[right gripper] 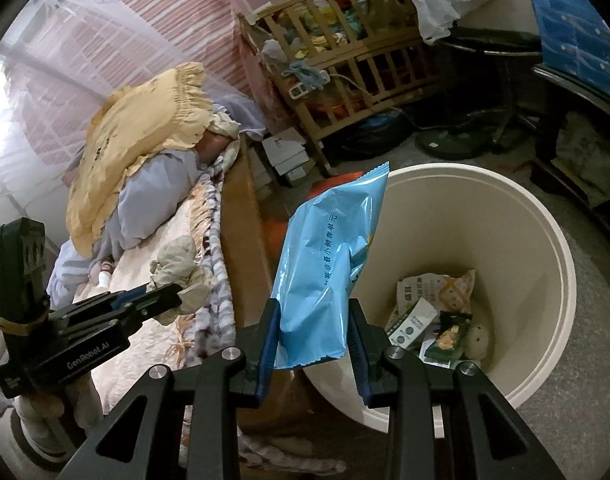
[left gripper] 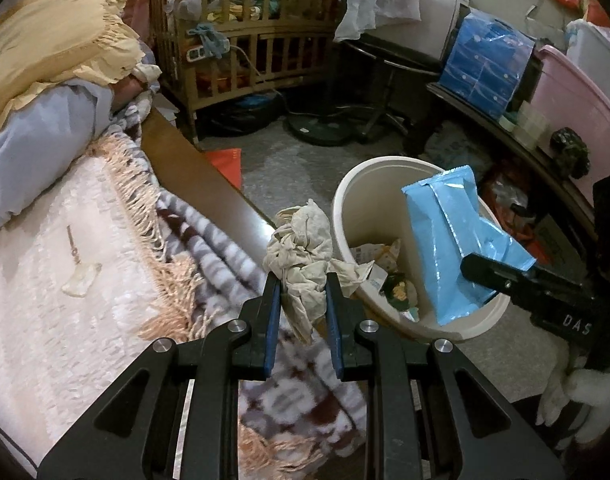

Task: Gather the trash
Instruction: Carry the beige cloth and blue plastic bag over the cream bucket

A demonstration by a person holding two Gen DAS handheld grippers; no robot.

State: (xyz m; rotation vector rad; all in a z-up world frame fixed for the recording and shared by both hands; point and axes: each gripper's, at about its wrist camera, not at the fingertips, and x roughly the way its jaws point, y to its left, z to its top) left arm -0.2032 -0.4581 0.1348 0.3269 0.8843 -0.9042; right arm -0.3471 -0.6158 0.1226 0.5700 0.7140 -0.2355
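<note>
My left gripper (left gripper: 303, 282) is shut on a crumpled beige tissue wad (left gripper: 301, 248), held over the bed's edge beside the bin. The same wad (right gripper: 181, 270) and left gripper (right gripper: 177, 298) show at the left of the right wrist view. My right gripper (right gripper: 315, 308) is shut on a light blue plastic wrapper (right gripper: 325, 264), which stands up over the near rim of the cream round trash bin (right gripper: 561, 264). In the left wrist view that wrapper (left gripper: 453, 248) hangs over the bin (left gripper: 345, 208), with the right gripper (left gripper: 481, 268) entering from the right. Wrappers and packets (right gripper: 433, 312) lie at the bin's bottom.
A bed with a fringed blanket (left gripper: 177, 256), a yellow pillow (left gripper: 57, 44) and a wooden side board (left gripper: 209, 176) fills the left. A wooden crib (left gripper: 249, 36) stands behind. A fan base (left gripper: 321, 128), a dark shelf (left gripper: 505, 120) with blue packs (left gripper: 485, 64) and a pink tub (left gripper: 577, 100) crowd the right.
</note>
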